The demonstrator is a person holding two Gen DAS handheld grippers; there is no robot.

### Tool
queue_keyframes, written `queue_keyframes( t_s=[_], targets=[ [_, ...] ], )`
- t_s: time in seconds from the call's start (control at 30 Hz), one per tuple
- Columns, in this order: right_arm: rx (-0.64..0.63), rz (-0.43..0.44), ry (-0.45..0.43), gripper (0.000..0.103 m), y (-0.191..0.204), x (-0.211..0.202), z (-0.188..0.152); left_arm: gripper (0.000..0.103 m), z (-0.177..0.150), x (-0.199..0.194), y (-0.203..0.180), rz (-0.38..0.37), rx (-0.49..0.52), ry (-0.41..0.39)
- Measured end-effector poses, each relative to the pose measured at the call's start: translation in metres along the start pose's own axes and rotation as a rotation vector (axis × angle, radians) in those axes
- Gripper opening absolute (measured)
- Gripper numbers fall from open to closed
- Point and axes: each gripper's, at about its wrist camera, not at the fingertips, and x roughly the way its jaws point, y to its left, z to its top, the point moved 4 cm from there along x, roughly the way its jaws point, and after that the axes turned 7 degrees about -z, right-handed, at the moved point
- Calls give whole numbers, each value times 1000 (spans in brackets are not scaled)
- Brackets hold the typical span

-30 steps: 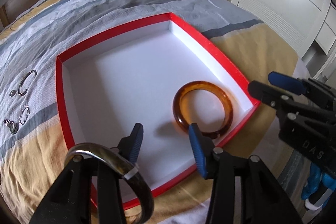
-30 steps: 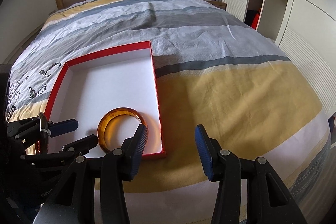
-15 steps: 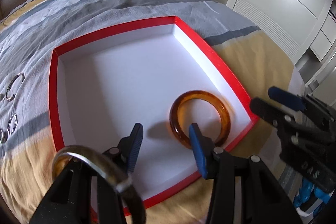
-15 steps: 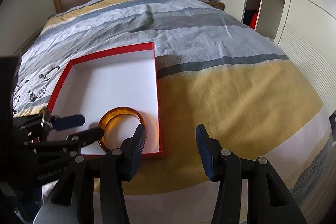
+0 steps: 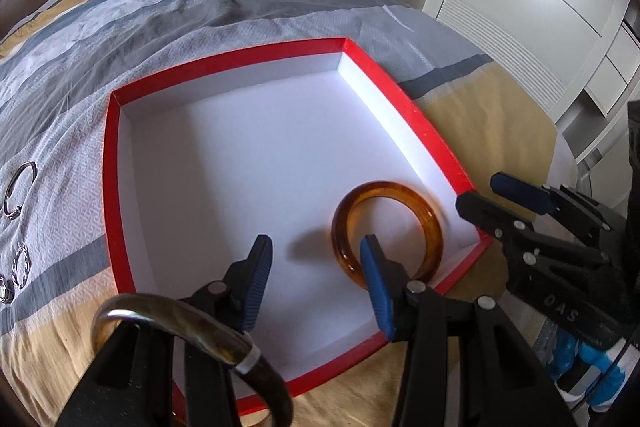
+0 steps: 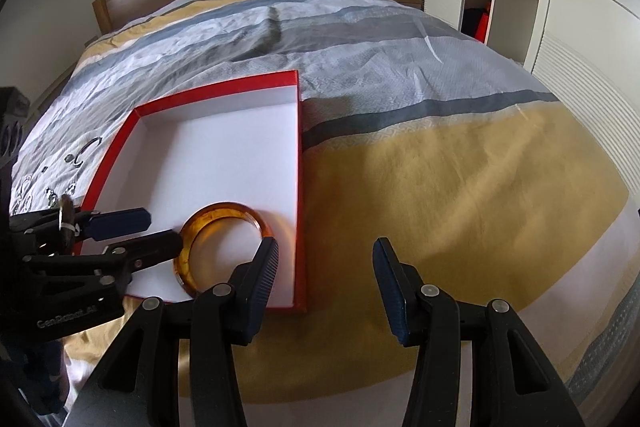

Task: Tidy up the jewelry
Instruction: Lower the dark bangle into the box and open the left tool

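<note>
Dark bangle (image 5: pixel 192 339) — lower arc hidden behind the left gripper's (image 5: pixel 316 279) arm, cut off below.

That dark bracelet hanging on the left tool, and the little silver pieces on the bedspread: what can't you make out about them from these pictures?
- Dark bangle, left wrist view: its lower part is cut off by the frame edge; how it sits on the tool is hidden by the arm.
- Same bangle, right wrist view: too small and edge-on.
- Silver pieces, both views: too small to identify.
- Amber bangle in the red box: its near rim is covered by the jaws.

Bed (image 6: pixel 440 147); red box (image 5: pixel 116 227), rings (image 5: pixel 18 187)
</note>
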Motion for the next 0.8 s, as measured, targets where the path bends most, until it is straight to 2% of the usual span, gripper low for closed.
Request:
queue_keyframes(
  t_s=[0.13,0.4,0.63,0.8],
  targets=[
    [3,1,25,49,-2,12,1,44,2,-2,0,-12,-6,-4],
    [8,23,34,49,-2,22,0,44,9,-4,-13,24,36,-19],
    [20,48,32,49,-7,22,-3,44,14,-1,-44,66,157,-38],
    [17,42,28,49,-10,20,-2,46,15,2,-34,33,111,-40]
  ],
)
